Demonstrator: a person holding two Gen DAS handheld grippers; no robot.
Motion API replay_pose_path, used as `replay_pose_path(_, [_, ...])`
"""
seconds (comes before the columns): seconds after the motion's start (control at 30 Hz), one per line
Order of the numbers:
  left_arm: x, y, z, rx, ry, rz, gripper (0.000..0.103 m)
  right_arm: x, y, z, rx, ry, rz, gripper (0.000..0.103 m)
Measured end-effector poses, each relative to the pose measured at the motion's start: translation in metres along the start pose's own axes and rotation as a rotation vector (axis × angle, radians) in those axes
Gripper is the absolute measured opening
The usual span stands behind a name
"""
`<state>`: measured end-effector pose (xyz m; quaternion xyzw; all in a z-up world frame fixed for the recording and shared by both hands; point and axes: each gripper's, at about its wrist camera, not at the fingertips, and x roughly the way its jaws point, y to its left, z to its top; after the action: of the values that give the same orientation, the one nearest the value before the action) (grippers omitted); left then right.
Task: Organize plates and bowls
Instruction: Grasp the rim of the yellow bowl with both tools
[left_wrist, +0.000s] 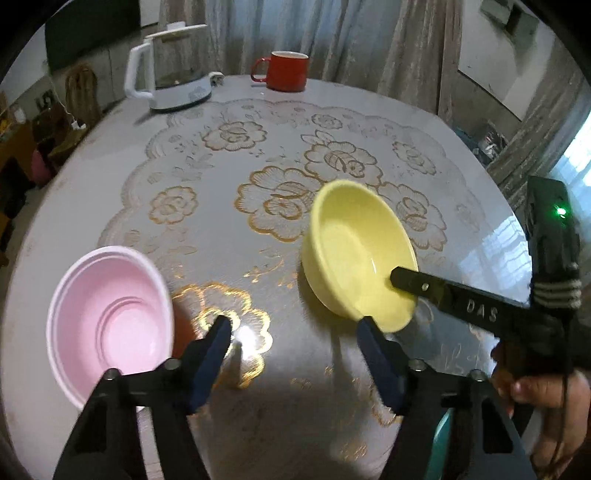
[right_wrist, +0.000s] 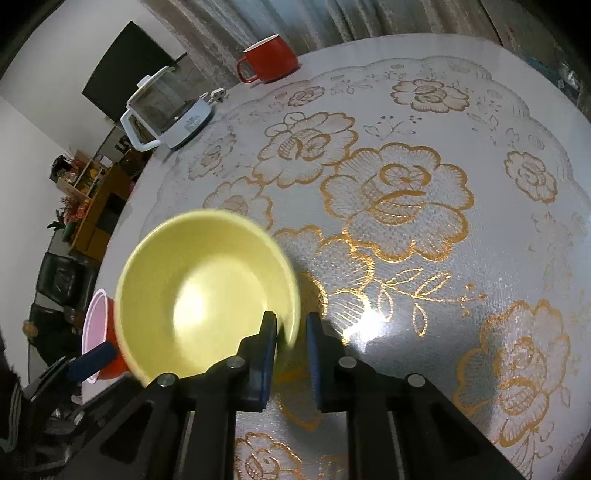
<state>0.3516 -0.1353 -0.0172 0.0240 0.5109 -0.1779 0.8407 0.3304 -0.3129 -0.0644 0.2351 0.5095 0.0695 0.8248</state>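
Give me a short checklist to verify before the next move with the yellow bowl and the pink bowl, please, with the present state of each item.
1. Right gripper closed on the rim of the yellow bowl: ok, one finger inside, one outside.
2. Yellow bowl level: not ok, it is tilted in the left wrist view.
3. Left gripper free: ok, nothing between its fingers.
4. Pink bowl upright and empty: ok.
5. Table between the two bowls free of objects: ok.
6. Red mug and kettle out of the way: ok, both at the far edge.
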Motion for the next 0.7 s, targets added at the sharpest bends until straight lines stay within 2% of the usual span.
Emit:
replay_pose_path(0.13, [0.015,-0.008,0.005,0.026,0.036,0.006,0.039,0.001,0.002,0.000,-0.019,-0.006,-0.009,0.015])
replay_pose_path(0.23, [0.019,-0.005,0.008,0.002,0.052,0.009,0.038,0.001,0.003,0.000,-0.013,-0.010,-0.009,0.015])
replay_pose_path(0.3, [0.015,-0.001,0.011,-0.030,0.027,-0.020,0.039,0.000,0.001,-0.001,-0.008,-0.009,-0.009,0.015])
replay_pose_path(0.4, [0.010,0.007,0.015,-0.075,-0.016,-0.048,0.047,-0.003,-0.003,-0.002,-0.012,-0.015,-0.027,0.015])
replay_pose_path(0.47, [0.007,0.008,0.017,-0.096,-0.039,-0.106,0.059,-0.006,-0.005,-0.002,-0.020,-0.016,-0.034,0.015])
replay_pose_path(0.57, [-0.001,0.000,0.015,-0.088,-0.067,-0.173,0.064,-0.008,-0.001,-0.005,-0.057,-0.017,-0.056,0.015])
replay_pose_path(0.6, [-0.003,-0.004,0.016,-0.072,-0.085,-0.174,0.067,-0.009,0.000,-0.006,-0.069,-0.018,-0.061,0.015])
replay_pose_path(0.63, [-0.004,-0.011,0.017,-0.036,-0.103,-0.146,0.070,-0.009,0.001,-0.007,-0.084,-0.021,-0.068,0.015])
replay_pose_path(0.7, [-0.002,-0.022,0.020,0.036,-0.121,-0.070,0.069,-0.010,0.004,-0.007,-0.106,-0.023,-0.077,0.015])
